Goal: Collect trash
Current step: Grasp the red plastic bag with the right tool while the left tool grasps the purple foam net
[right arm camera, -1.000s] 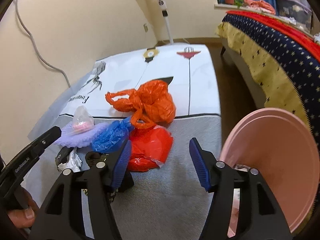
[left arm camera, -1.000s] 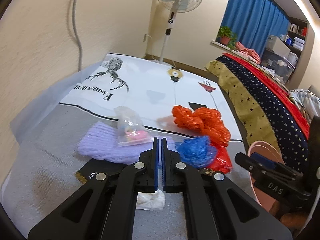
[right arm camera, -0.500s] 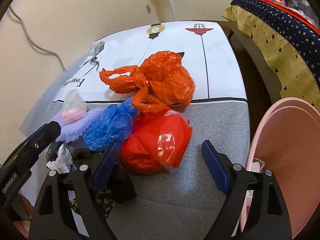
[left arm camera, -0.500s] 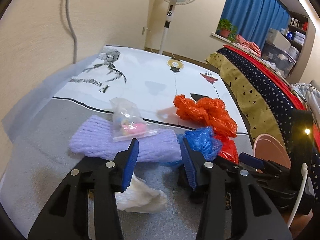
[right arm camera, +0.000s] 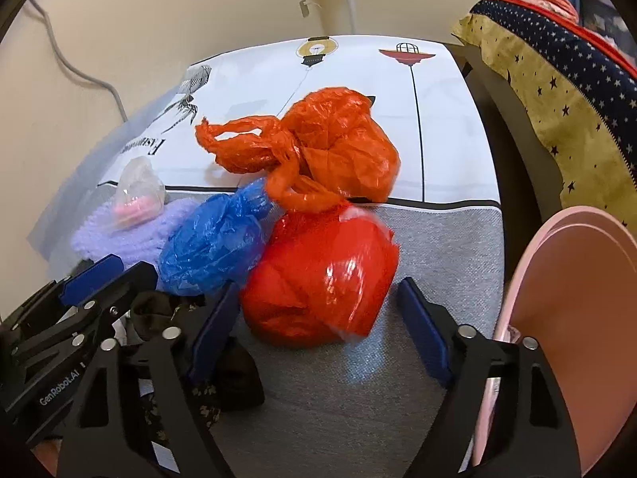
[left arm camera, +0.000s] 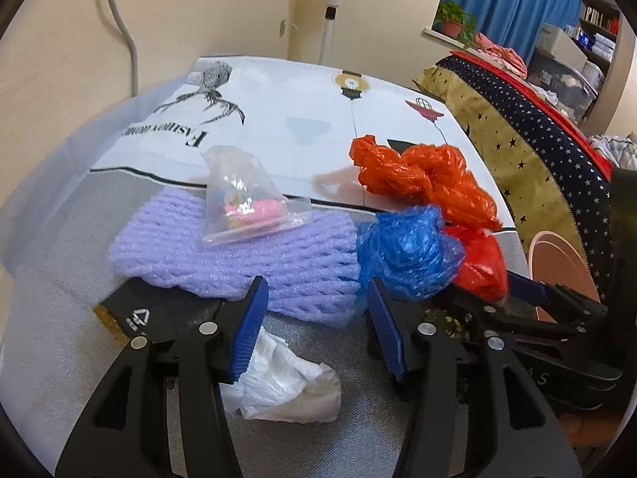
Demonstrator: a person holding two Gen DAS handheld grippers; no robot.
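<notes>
Both tools gape wide: right tool [right arm camera: 318, 314] flanks the red bag [right arm camera: 322, 279] (untouched), left tool [left arm camera: 314, 318] faces purple foam netting [left arm camera: 239, 255].

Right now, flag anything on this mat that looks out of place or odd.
Nothing is spilled or damaged. The one oddity: a clear zip bag with small pink items lies on the purple foam net, looking more like a keepsake than trash among crumpled plastic bags.

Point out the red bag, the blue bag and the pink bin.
red bag [right arm camera: 322, 279], right wrist view, middle of its shiny front.
blue bag [right arm camera: 215, 245], right wrist view, centre of the crumpled plastic.
pink bin [right arm camera: 577, 298], right wrist view, inner wall.
</notes>
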